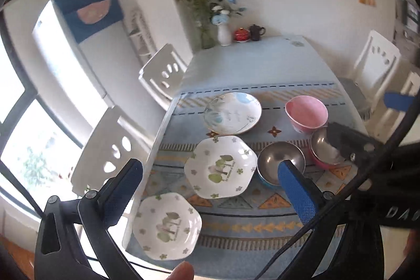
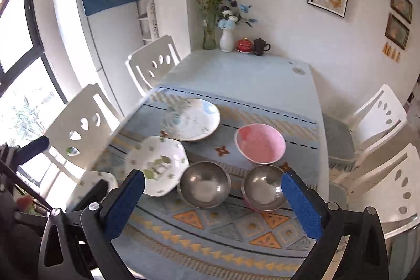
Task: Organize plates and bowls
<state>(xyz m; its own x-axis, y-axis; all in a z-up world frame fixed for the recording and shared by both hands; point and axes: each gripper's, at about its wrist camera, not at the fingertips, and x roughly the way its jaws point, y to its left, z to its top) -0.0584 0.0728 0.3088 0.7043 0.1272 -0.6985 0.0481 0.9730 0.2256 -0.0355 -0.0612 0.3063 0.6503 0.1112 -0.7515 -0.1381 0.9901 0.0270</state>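
On the patterned cloth lie two white hexagonal plates with tree prints, one near the front left edge (image 1: 168, 226) and one behind it (image 1: 220, 166) (image 2: 157, 165). A round floral plate (image 1: 232, 113) (image 2: 191, 119) sits farther back. A pink bowl (image 1: 307, 113) (image 2: 260, 143) stands at the right. Two steel bowls lie in front of it, the left one (image 1: 279, 162) (image 2: 204, 184) and the right one (image 1: 325, 148) (image 2: 265, 186). My left gripper (image 1: 210, 190) is open and empty above the front plates. My right gripper (image 2: 213, 201) is open and empty above the steel bowls.
The table (image 2: 236, 75) carries two vases with flowers (image 2: 226, 40), a red lidded cup (image 2: 244, 45) and a dark mug (image 2: 260, 47) at the far edge. White chairs stand on the left (image 2: 152, 62) and right (image 2: 380, 112). A fridge (image 2: 105, 30) stands at the back left.
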